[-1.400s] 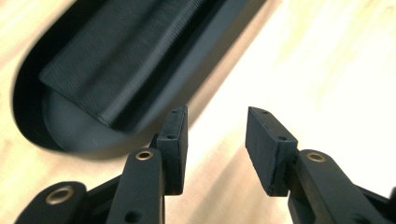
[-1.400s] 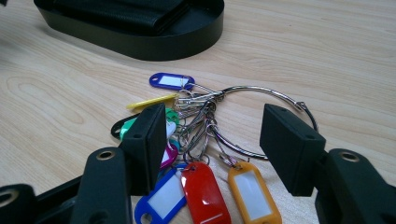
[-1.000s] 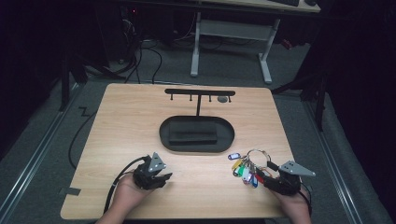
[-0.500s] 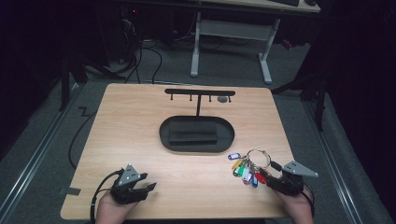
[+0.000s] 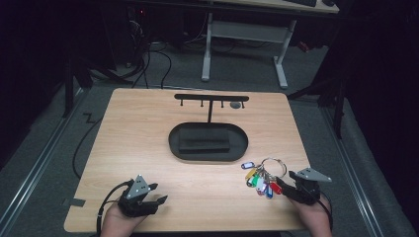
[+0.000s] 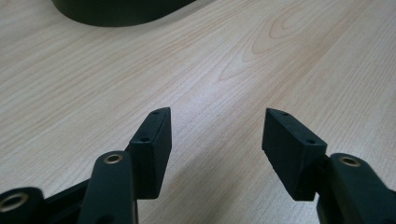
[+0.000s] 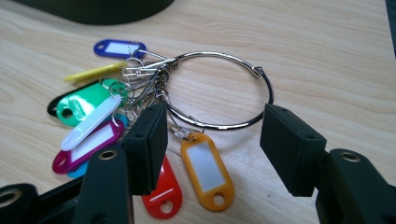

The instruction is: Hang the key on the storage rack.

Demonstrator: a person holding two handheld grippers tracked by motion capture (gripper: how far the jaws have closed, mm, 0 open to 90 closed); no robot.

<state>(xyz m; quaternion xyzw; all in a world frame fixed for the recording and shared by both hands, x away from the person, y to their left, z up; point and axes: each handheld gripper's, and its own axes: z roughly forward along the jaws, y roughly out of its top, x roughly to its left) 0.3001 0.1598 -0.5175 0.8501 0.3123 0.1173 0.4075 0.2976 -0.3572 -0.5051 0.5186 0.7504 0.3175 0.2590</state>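
The left gripper (image 5: 150, 196) has pulled back to the near left edge of the table (image 5: 138, 128) since a second ago and is now resting there with its jaws spread over bare wood, keeping clear of the work. The right gripper (image 7: 212, 135) is hovering low over the key ring (image 7: 219, 88), jaws spread wide, with the near arc of the ring lying between them (nothing pinched yet). The ring is lying flat on the table near the right front corner, its coloured tags (image 7: 93, 121) fanning leftward, just in front of the black oval tray (image 5: 208, 142), probably bound for the hook rack (image 5: 211, 98) behind
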